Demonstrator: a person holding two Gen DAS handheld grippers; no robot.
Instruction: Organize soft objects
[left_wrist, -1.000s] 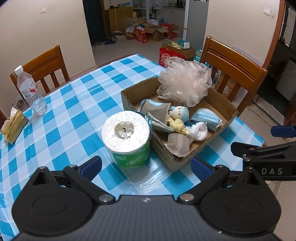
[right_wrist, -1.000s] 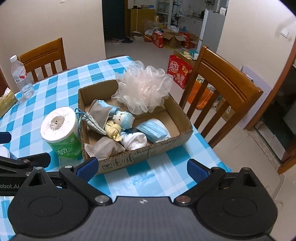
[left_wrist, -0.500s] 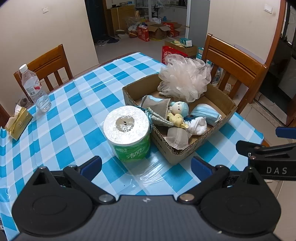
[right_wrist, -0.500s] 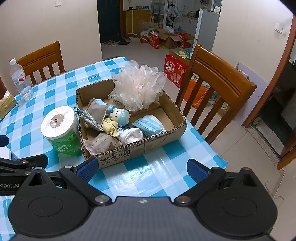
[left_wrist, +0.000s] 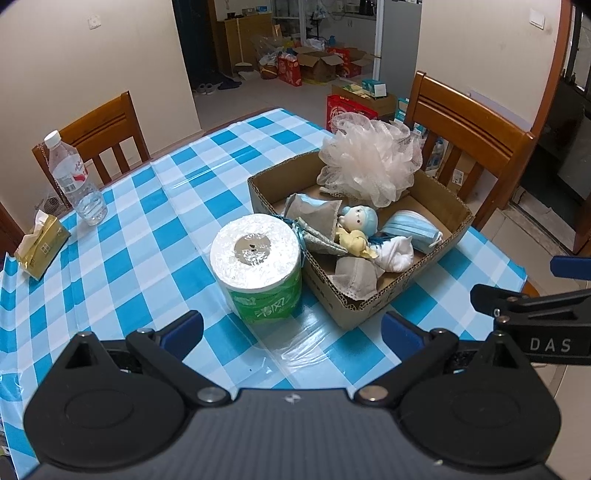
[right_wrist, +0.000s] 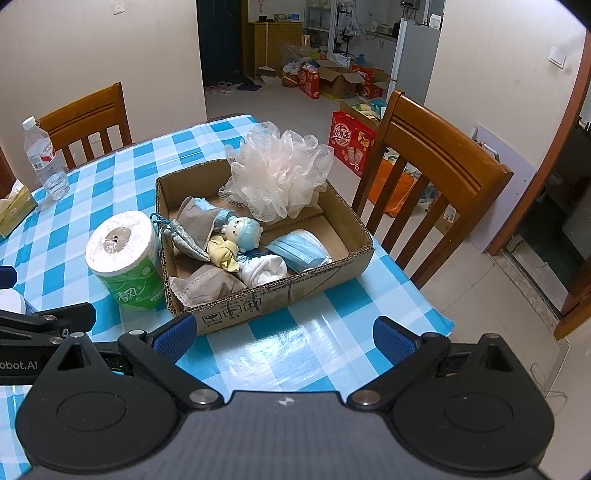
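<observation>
A cardboard box (left_wrist: 384, 306) (right_wrist: 280, 295) on the checked table holds a pink bath pouf (left_wrist: 369, 166) (right_wrist: 280, 173), a small doll (left_wrist: 356, 225) (right_wrist: 240, 236), a blue face mask (left_wrist: 413, 229) (right_wrist: 299, 247), white socks (left_wrist: 395, 253), a grey pouch (right_wrist: 195, 225) and a grey mask (right_wrist: 207, 282). A toilet roll (left_wrist: 256, 266) (right_wrist: 125, 258) stands upright against the box's left side. My left gripper (left_wrist: 291, 330) is open and empty, short of the roll. My right gripper (right_wrist: 282, 334) is open and empty, short of the box's front wall.
A water bottle (left_wrist: 75, 182) (right_wrist: 44, 160) and a tissue pack (left_wrist: 40, 245) (right_wrist: 14, 206) stand at the table's far left. Wooden chairs (left_wrist: 469, 144) (right_wrist: 424, 184) stand at the right and back left (left_wrist: 99, 136). The table's right edge (right_wrist: 424, 295) is near the box.
Both grippers have drawn back and risen a little from the box and roll. Both stay open. Nothing on the table has moved.
</observation>
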